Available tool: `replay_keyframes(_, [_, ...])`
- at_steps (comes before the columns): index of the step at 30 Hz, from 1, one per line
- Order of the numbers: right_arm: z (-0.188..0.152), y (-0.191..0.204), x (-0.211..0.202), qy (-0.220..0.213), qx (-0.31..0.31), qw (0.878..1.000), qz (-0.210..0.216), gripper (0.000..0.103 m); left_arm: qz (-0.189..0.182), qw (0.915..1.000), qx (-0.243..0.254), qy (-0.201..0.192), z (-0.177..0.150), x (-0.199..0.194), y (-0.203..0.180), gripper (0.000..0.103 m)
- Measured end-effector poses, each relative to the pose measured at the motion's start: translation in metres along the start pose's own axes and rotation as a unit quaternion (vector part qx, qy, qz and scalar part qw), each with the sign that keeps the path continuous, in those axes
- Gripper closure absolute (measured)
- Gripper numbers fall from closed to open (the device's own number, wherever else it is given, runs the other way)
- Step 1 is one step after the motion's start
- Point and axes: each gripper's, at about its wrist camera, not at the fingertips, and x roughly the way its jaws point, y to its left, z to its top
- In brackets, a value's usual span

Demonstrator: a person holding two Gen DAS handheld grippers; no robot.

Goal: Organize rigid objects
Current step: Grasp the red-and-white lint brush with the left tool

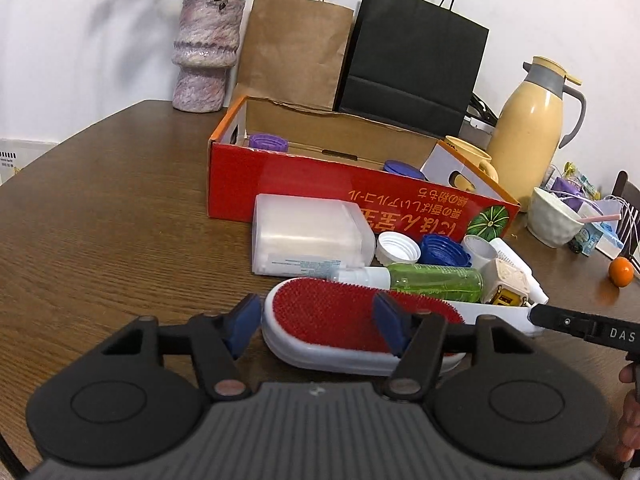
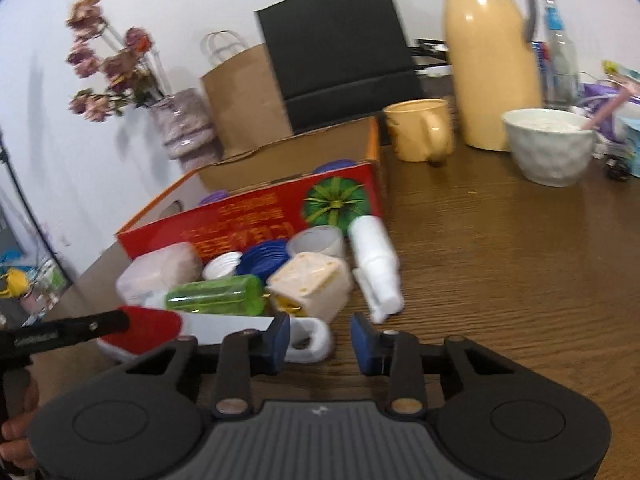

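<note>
My left gripper [image 1: 316,320] straddles the lint brush's [image 1: 340,312] red head, part-open; my right gripper [image 2: 320,338] brackets its white handle, not gripping — presumably a two-handed lift into the red box [image 1: 320,184].

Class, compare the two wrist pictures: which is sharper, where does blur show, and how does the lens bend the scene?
Left wrist view: sharp; print on the red box is legible. Right wrist view: smeared overall, the flowers and box lettering soft. Both: fisheye, dark corners, table edge bowed.
</note>
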Motion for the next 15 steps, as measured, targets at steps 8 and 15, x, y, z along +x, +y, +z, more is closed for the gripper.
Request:
replay_keyframes(8, [-0.001,-0.001,0.008,0.015,0.017,1.0,0.012,0.089,0.016,0.9997,0.015,-0.012,-0.002,-0.012,-0.01,0.05])
replay_keyframes(15, [-0.012,0.014,-0.039,-0.014,-0.004,1.0,0.015,0.089,0.009,0.9995,-0.023,-0.022,-0.023,-0.064,-0.011,0.057])
